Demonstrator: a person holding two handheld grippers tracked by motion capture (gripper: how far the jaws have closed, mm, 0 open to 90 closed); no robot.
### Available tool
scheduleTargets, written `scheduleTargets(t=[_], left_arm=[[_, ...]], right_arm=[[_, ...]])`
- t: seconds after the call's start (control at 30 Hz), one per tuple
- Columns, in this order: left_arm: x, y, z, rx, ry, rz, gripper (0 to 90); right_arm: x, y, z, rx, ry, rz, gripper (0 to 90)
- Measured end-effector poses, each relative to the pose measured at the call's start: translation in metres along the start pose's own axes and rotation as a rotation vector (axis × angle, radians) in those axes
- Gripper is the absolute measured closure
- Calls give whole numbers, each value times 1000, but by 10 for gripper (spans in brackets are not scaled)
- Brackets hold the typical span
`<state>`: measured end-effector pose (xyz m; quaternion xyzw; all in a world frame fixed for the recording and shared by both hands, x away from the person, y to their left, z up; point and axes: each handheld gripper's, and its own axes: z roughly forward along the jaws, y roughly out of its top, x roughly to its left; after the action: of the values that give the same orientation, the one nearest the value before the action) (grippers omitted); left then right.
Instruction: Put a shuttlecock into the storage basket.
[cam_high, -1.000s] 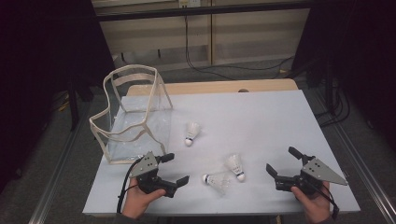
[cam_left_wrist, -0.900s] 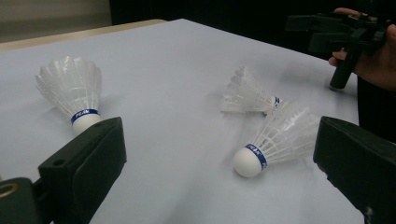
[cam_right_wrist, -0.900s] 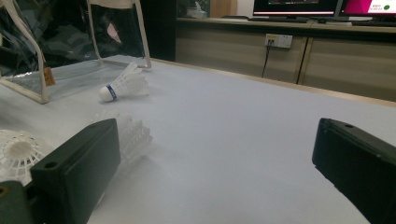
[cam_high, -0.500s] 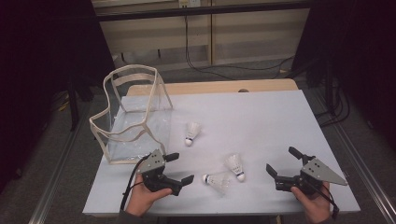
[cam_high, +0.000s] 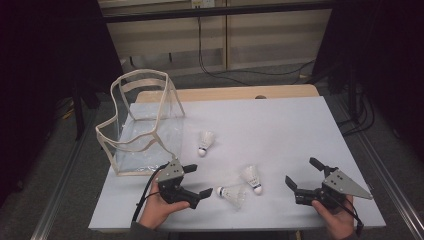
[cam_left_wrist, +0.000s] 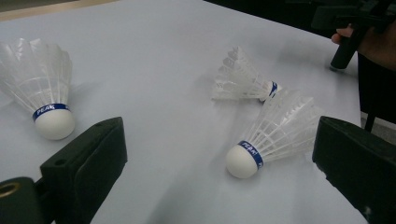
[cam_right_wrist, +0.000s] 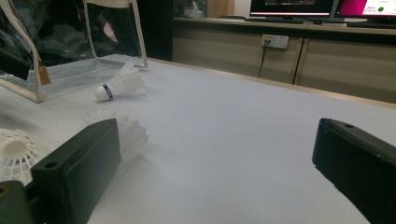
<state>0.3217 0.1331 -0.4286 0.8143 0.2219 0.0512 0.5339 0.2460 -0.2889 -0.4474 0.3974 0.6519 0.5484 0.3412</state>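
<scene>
At the far left stands the clear bag (cam_high: 142, 125), mouth up, its near rim just beyond your left gripper (cam_high: 196, 181). That gripper sits low near the table's near edge, jaws spread wide and holding nothing, and in the left gripper view the nearest shuttlecock (cam_left_wrist: 268, 135) lies on its side between them, cork toward you, feathers fanning away to the right. Take it by the cork or the blue band rather than the feathers, which look likely to crush or spring out; ease forward until the cork is square between the pads, then close gently. A second shuttlecock (cam_high: 251, 178) lies just beyond, almost touching the first one's feathers, so go in straight or you may knock it. A third shuttlecock (cam_high: 205, 142) rests farther off, beside the bag. Over on the right, your right gripper (cam_high: 306, 175) waits, jaws also wide apart and empty, well clear of the birdies. The grey table (cam_high: 280, 125) has plenty of open room toward the far right; the near edge is close under both hands.
</scene>
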Motion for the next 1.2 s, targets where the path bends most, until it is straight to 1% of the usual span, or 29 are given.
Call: scheduleTargets(t=[0.1, 0.2, 0.33, 0.37, 0.47, 0.5, 0.57, 0.63, 0.67, 0.7, 0.77, 0.83, 0.87, 0.93, 0.97, 1.0, 1.03, 1.2], left_arm=[[0, 2, 1, -1, -8, 2, 36], [1, 2, 3, 27, -14, 2, 38], [1, 3, 5, 38, -16, 7, 43], [0, 4, 6, 39, -27, 4, 46], [-2, 7, 9, 54, -38, 20, 48], [-2, 9, 11, 69, -51, 24, 49], [-2, 9, 13, 68, -58, 20, 49], [-3, 10, 17, 87, -69, 21, 51], [-3, 10, 20, 108, -71, 22, 51], [-3, 10, 20, 108, -71, 22, 51], [-3, 9, 23, 128, -67, 24, 52], [-3, 9, 23, 132, -54, 30, 52], [-2, 10, 23, 136, -42, 41, 60], [-2, 12, 22, 140, -40, 40, 86], [-2, 12, 22, 139, -46, 31, 87], [-2, 12, 22, 139, -46, 31, 89], [-3, 12, 22, 149, -57, 35, 92], [-4, 13, 24, 169, -71, 51, 97]], right_arm=[[0, 0, 0, -1, 3, 3, 11], [0, 0, 0, 0, 5, 2, 11], [1, 1, 0, 0, 10, -3, 12], [2, 1, 0, -2, 9, -5, 12], [2, 1, -1, -2, 11, -5, 12], [2, 1, -2, -3, 12, -1, 13], [0, 0, -3, 0, 9, 6, 14], [-1, 0, -4, 0, 5, 13, 14], [-1, 0, -4, -4, 3, 15, 14], [-1, 0, -4, -4, 2, 16, 14], [0, 1, -4, -6, 5, 11, 14], [0, 1, -4, -2, 7, 10, 14], [1, 1, -4, -3, 8, 1, 14], [2, 2, -3, -6, 14, 3, 14], [2, 2, -3, -6, 14, 1, 14], [2, 2, -3, -6, 14, 1, 14], [2, 2, -1, -5, 19, 0, 14], [3, 3, 2, -1, 26, -4, 15]])
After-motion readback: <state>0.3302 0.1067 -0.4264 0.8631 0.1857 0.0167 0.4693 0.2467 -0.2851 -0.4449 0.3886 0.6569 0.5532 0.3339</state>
